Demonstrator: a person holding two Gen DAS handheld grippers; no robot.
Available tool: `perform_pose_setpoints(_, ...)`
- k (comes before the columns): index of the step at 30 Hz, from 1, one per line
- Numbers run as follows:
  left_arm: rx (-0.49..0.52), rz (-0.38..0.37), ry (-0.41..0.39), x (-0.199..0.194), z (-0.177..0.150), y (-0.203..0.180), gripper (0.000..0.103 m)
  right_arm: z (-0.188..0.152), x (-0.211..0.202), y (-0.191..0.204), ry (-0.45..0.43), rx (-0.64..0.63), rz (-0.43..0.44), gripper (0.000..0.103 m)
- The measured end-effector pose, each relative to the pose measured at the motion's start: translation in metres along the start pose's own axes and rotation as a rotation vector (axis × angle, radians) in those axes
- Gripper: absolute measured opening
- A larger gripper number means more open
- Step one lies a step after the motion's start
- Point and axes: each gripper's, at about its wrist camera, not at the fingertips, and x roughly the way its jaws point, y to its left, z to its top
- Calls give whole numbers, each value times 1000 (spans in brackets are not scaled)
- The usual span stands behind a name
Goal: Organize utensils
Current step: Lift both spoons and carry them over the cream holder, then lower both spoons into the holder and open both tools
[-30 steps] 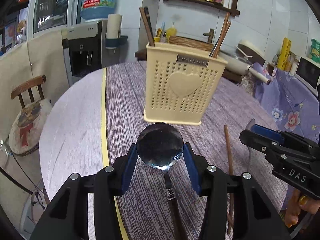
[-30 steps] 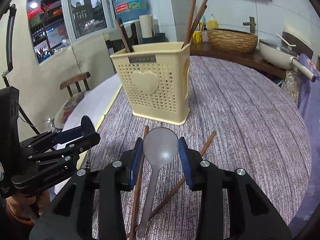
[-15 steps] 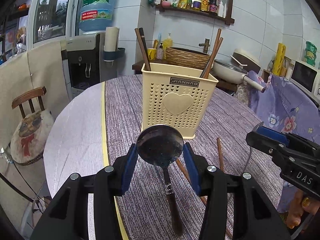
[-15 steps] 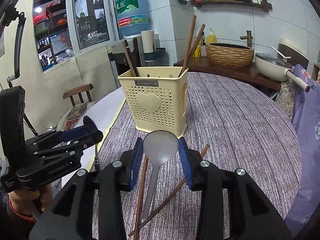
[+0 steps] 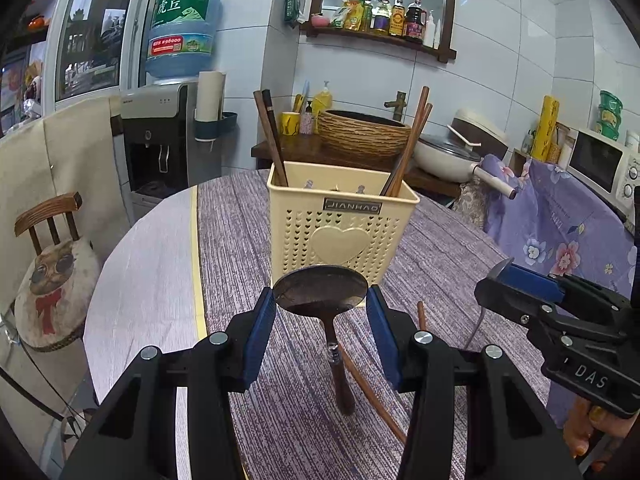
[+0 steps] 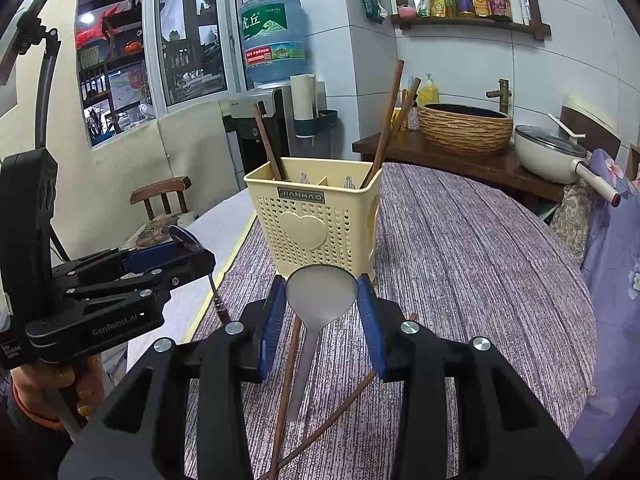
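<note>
At lower centre of each view, the left gripper [image 5: 320,306] pinches a dark wooden-handled metal spoon [image 5: 320,290] and the right gripper [image 6: 322,306] a plain steel spoon [image 6: 321,292] by their bowls, handles hanging ready for the cream perforated plastic caddy [image 5: 340,224].

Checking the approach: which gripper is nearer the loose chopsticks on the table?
Right. The right gripper, holding a spoon, hovers directly above the crossed chopsticks; the left gripper sits off to their left.

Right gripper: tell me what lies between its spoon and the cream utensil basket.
Only bare purple tablecloth lies between the spoon held by the right gripper and the basket, per the right wrist view.
</note>
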Motion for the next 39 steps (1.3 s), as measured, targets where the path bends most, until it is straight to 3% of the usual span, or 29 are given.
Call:
perform_pose_setpoints(8, 18, -33, -35, -5, 29, -2, 46, 36, 2, -2, -52, -19, 1, 37)
perform_pose_setpoints(18, 20, -48, -200, -32, 136, 0, 46, 138, -3, -7, -207, -44, -63, 37)
perform_pose_setpoints(23, -3, 2, -250, -19, 166, 2, 46, 169, 7, -10, -259, -53, -141, 37)
perform_pose_setpoints(27, -9, 41, -235, 10, 165, 4, 46, 163, 30, -14, -245, -35, -160, 37)
perform_pose_setpoints(39, 0, 73, -121, 61, 110, 12, 46, 97, 87, -8, -164, -71, -209, 37)
